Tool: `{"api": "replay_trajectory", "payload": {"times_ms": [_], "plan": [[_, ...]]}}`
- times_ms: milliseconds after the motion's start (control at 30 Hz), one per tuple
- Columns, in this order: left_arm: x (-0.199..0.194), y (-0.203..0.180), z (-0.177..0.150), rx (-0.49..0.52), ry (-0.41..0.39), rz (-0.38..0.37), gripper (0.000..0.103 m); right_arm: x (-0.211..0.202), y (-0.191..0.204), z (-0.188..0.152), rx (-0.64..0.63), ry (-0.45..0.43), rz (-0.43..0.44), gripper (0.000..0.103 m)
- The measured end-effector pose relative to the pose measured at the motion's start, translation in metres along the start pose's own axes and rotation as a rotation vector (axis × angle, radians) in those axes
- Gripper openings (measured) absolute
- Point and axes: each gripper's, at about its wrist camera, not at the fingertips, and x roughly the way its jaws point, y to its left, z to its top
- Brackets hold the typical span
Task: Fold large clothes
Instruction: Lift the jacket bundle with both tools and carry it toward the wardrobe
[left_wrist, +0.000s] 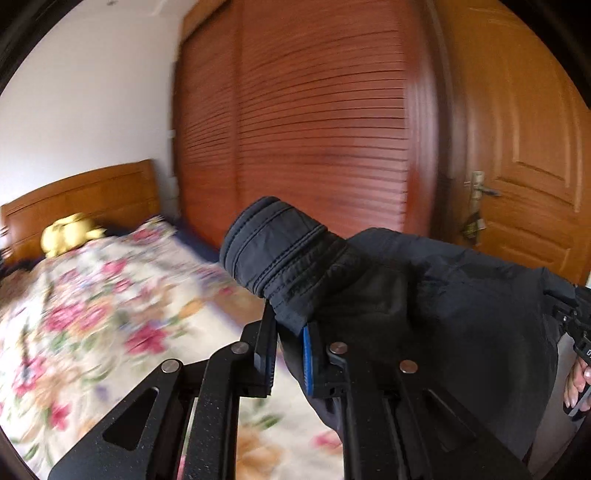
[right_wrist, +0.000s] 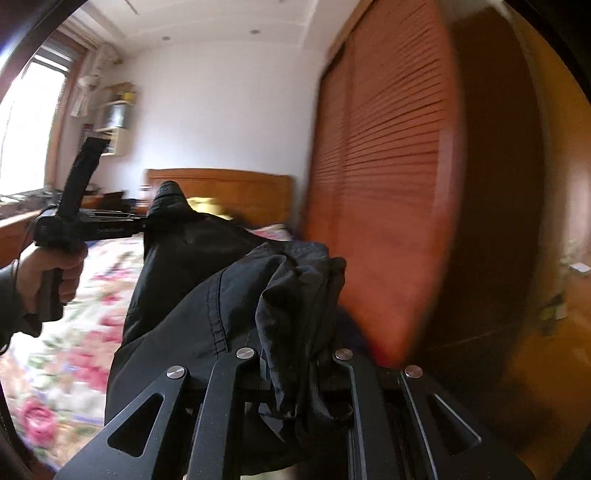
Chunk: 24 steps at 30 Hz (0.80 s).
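Observation:
A black padded jacket (left_wrist: 424, 295) hangs in the air between my two grippers, above the bed. My left gripper (left_wrist: 290, 332) is shut on the jacket near a ribbed cuff (left_wrist: 273, 247) that sticks up past the fingers. In the right wrist view the jacket (right_wrist: 192, 295) stretches from my right gripper (right_wrist: 295, 354), which is shut on bunched black fabric, across to my left gripper (right_wrist: 144, 225) held in a hand at the left. The right gripper's body shows at the right edge of the left wrist view (left_wrist: 576, 332).
A bed with a floral cover (left_wrist: 92, 314) lies below, with a wooden headboard (left_wrist: 81, 199) and a yellow soft toy (left_wrist: 70, 232). A slatted wooden wardrobe (left_wrist: 314, 129) and a wooden door (left_wrist: 524, 147) stand close ahead. A window (right_wrist: 22, 129) is at the left.

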Motion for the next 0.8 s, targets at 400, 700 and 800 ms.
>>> {"api": "replay_trajectory", "payload": {"times_ms": [400, 700, 800], "plan": [[0.133, -0.091, -0.066, 0.059, 0.274, -0.105, 0.015, 0.027, -0.115, -0.102, 0.136, 0.318, -0.193, 0.013], [0.077, -0.087, -0.089, 0.116, 0.268, -0.142, 0.033, 0.053, -0.102, -0.089, 0.214, 0.347, -0.245, 0.023], [0.055, -0.079, -0.095, 0.109, 0.248, -0.142, 0.034, 0.071, -0.104, -0.08, 0.233, 0.365, -0.242, 0.031]]}}
